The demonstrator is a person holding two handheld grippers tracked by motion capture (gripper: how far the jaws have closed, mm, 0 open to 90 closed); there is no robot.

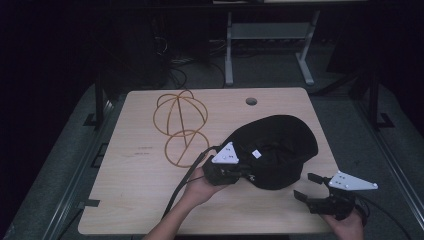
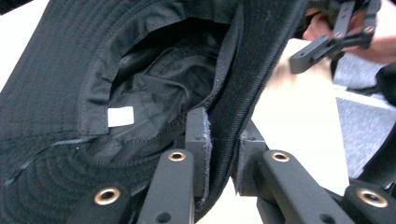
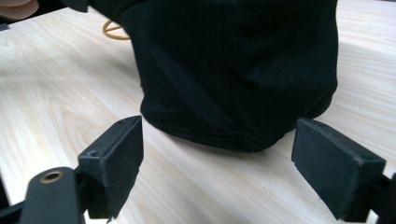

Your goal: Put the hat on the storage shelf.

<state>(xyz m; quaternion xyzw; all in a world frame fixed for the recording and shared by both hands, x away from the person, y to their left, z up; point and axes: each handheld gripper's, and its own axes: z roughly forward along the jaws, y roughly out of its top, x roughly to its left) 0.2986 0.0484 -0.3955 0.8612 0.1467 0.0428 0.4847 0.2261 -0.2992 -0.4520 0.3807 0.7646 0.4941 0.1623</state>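
Left hand-held gripper [image 2: 223, 154] clamped on brim of black bucket hat [image 1: 275, 150], right of centre on desk [image 1: 135, 200]. Right hand-held gripper [image 1: 306, 186] wide, empty, near the hat's near-right edge. Grasp step in hand. Next, probably: right takes brim, lift toward wire stand [image 1: 180, 125], far left.

We count 1 black bucket hat [image 1: 280, 147] w/ 1 white label [image 1: 256, 154] inside, just right of the stand. 1 gold wire hat stand [image 1: 180, 125] on 1 wooden table [image 1: 135, 180]. 2 grippers: left gripper [image 1: 243, 175] at the hat's near-left edge, right gripper [image 1: 306, 186] near-right of the hat. 1 round hole [image 1: 251, 101] in the tabletop, far side of the hat.
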